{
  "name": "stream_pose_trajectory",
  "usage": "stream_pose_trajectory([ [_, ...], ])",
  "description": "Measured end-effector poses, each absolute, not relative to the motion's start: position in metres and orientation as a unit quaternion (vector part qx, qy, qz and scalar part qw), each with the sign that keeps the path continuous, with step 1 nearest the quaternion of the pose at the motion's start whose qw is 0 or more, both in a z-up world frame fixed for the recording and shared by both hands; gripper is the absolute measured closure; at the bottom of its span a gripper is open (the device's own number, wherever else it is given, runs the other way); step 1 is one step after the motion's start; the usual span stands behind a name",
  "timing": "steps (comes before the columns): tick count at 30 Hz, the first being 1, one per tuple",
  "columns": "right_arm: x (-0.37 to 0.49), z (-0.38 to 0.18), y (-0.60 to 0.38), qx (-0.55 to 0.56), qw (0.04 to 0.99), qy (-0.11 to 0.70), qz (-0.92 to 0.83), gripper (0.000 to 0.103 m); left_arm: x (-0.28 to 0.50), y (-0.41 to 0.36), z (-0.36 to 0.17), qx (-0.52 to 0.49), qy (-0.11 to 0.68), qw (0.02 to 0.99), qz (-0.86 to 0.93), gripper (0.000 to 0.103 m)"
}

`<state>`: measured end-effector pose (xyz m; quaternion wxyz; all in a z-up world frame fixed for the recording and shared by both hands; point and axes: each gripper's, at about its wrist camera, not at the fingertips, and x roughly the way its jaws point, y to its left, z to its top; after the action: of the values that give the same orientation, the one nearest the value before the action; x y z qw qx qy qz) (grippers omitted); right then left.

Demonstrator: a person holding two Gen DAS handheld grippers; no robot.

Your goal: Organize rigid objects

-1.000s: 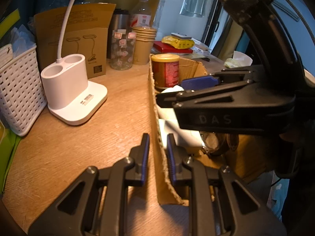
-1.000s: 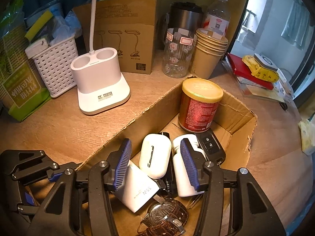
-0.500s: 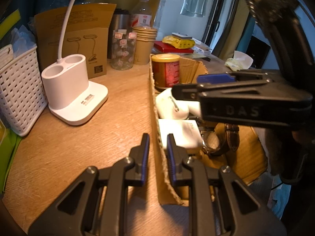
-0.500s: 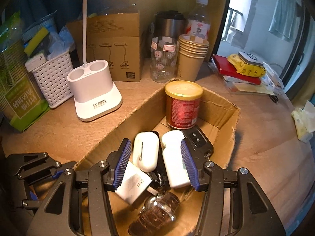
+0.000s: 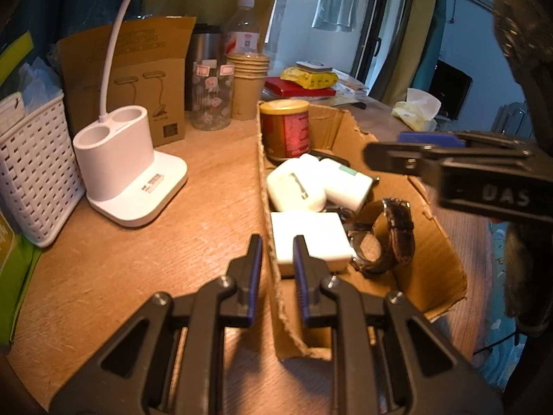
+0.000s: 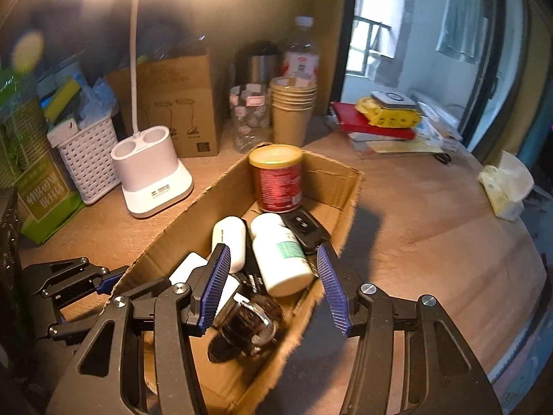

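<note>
Jaws of the left hand-held gripper [image 5: 276, 259] stand nearly together, clamped on the near left wall of the cardboard box [image 5: 428, 242], one finger outside over the counter [image 5: 145, 252] and the other inside the box. The tool points down at a slant toward the box's near end.

The right hand-held gripper [image 6: 273, 269] stands about half open with nothing between its blue pads [image 6: 217, 276], which touch nothing. It hangs above the near end of the box, tilted downward; from the left wrist view it crosses in from the right, above the box's right wall.

Inside the box, nearest the grippers, lies a brown-strapped wristwatch [image 5: 380, 238] beside a flat white square block [image 5: 307, 238]. Behind them lie a white rounded case [image 5: 295, 190] and a white bottle with a green label [image 6: 281, 256] on its side, touching each other. A black car key fob [image 6: 306, 226] lies just beyond the bottle, and a red tin with a gold lid [image 6: 278, 180] stands upright in the far corner.

On the counter left of the box stands a white desk lamp base [image 5: 131, 173], with a white lattice basket [image 5: 34, 173] further left. Behind stand a brown carton [image 6: 179, 103], a glass jar [image 6: 250, 117] and a stack of paper cups [image 6: 292, 110].
</note>
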<state>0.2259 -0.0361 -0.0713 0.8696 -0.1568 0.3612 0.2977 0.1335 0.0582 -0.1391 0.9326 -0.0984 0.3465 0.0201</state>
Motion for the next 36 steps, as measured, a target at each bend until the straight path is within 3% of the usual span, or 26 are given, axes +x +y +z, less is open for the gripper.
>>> stream_pose_trajectory([
  [20,0.17,-0.047,-0.11,-0.114,0.914,0.327,0.209,0.045,0.121,0.051,-0.124,-0.068,0.31,0.948,0.029,0.084],
  [36,0.125,-0.006,-0.148,-0.06,0.945,0.273,0.168,0.038,0.077,0.03,-0.038,-0.042,0.219,0.975,0.007,0.08],
])
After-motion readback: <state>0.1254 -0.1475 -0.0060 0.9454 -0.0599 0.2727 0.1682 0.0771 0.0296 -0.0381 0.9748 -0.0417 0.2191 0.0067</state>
